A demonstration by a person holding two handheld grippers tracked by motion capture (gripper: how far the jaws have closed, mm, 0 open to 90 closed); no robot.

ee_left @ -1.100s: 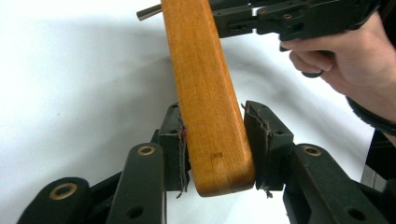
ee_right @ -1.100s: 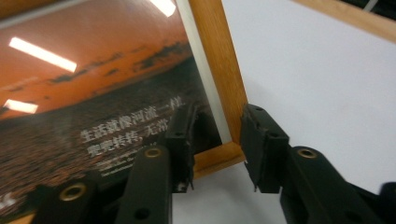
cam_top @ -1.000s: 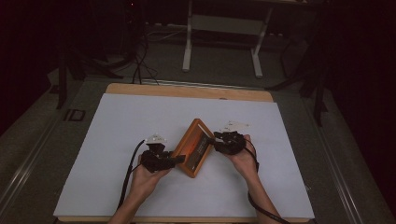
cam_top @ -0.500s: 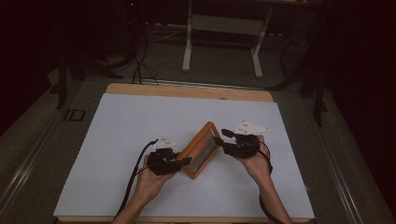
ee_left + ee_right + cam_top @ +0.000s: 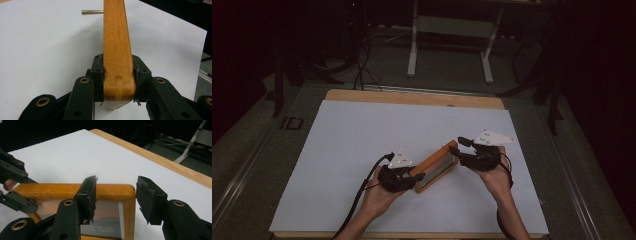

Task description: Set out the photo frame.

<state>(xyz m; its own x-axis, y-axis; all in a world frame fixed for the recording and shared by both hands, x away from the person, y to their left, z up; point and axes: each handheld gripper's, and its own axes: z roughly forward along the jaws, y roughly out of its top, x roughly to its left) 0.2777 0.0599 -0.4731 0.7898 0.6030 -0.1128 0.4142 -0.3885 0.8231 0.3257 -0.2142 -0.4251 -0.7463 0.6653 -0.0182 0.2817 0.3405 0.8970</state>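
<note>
Wooden picture frame (image 5: 435, 166) held up off white table sheet (image 5: 362, 135), lower centre of the high view.

Beyond the wooden table edge (image 5: 412, 96), top of frame: dark floor, cables (image 5: 359, 65) upper left, grey stand legs (image 5: 447, 45) upper centre. Nothing between grippers and frame. Frame set diagonally, lower-left end at left gripper (image 5: 404, 177), upper-right end just beside right gripper (image 5: 460, 146). In left gripper view, left gripper (image 5: 117, 82) clamped tight on frame's wooden end (image 5: 117, 50), pads pressed to both faces; thin brass rod (image 5: 92, 12) sticking out at upper left. In right gripper view, right gripper (image 5: 116, 195) spread wide, jaws apart, gripping nothing; frame corner (image 5: 125, 192) behind the gap, left jaw overlapping the glass; contact not clear.
</note>
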